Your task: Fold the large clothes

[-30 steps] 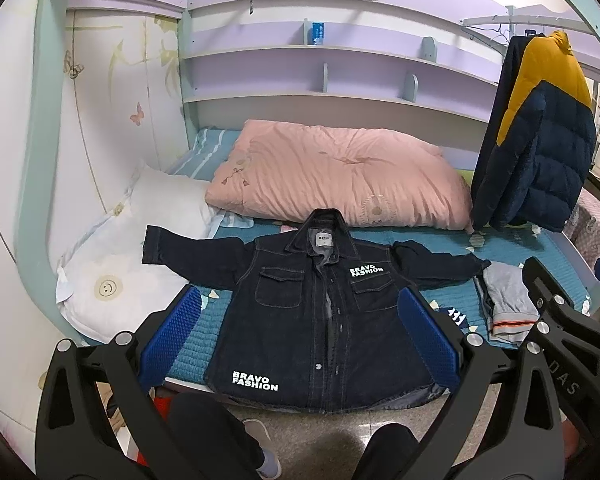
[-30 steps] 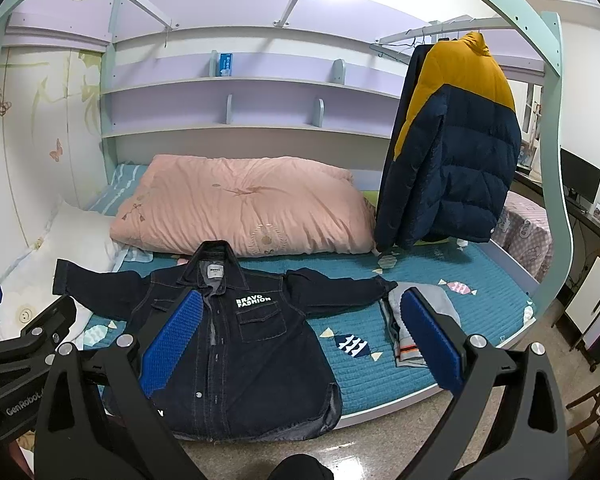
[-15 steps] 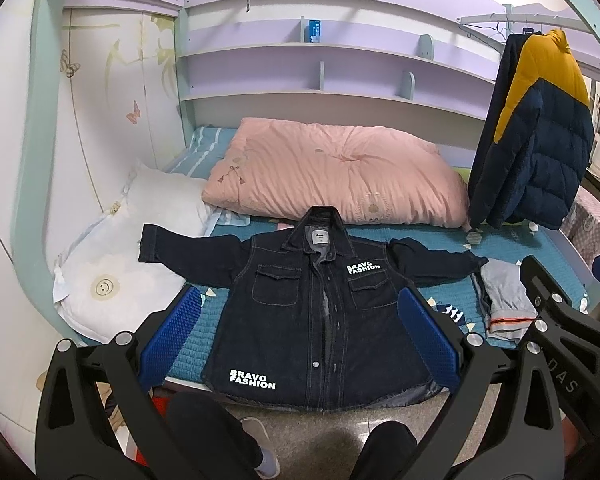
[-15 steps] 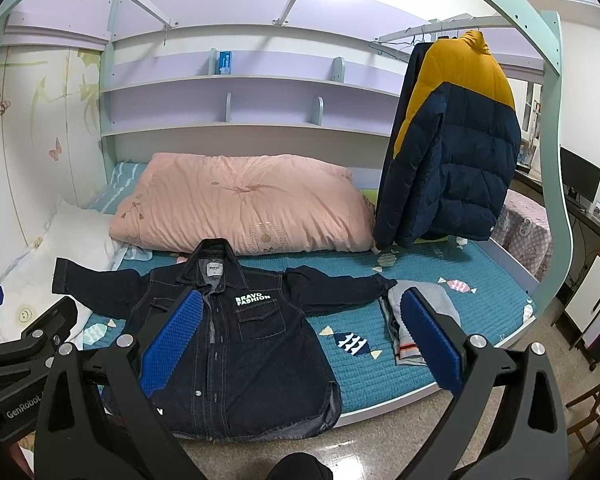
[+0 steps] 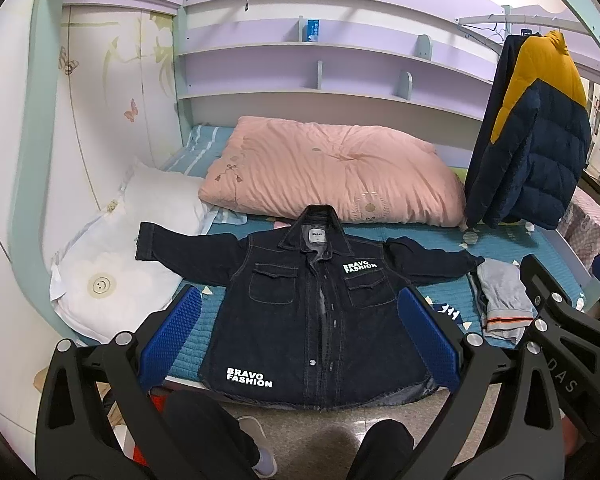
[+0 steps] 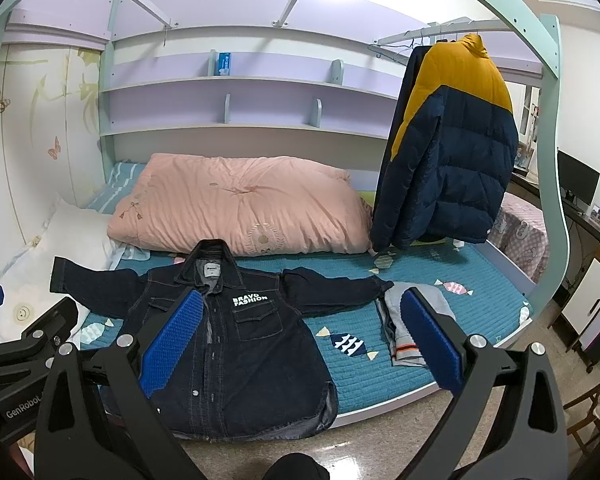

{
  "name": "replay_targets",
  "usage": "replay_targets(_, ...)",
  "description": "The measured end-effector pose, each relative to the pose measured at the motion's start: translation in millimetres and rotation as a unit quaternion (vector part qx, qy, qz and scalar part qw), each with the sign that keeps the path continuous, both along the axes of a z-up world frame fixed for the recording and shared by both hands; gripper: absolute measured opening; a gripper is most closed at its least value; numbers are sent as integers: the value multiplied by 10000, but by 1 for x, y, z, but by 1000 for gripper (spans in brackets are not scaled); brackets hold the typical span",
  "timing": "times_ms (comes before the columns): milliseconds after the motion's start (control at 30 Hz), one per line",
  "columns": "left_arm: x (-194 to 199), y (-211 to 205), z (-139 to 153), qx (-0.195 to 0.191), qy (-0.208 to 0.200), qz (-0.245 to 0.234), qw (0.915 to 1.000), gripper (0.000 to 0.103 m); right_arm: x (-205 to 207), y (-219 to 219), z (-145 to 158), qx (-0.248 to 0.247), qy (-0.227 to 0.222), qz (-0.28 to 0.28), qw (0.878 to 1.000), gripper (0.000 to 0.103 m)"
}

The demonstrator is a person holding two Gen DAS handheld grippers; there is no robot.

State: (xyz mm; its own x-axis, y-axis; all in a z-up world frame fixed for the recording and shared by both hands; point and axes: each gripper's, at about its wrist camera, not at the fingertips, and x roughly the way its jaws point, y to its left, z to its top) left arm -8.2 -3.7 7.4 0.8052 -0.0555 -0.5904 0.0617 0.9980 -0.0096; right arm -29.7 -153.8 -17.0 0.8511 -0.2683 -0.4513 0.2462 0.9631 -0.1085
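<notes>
I see the dark denim jacket with white BRAVO FASHION lettering (image 5: pixel 312 320) spread flat, front up, at the centre of the left wrist frame, sleeves out, its hem over the near edge of the teal quilted bed (image 6: pixel 432 276). My left gripper (image 5: pixel 300 340) and right gripper (image 6: pixel 300 332) both hang clear of it with their 2 blue-padded fingers (image 5: pixel 170 334) spread wide, holding nothing. A small folded grey garment (image 6: pixel 410 326) lies just right of the sleeve, a pink duvet (image 5: pixel 332 176) behind.
</notes>
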Motion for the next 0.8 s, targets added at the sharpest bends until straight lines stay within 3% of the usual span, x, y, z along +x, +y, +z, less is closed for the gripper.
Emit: replay_targets(800, -33, -2, 1, -36, -163, 51, 9998, 98, -25, 5, 5, -70, -154, 59, 9998, 96)
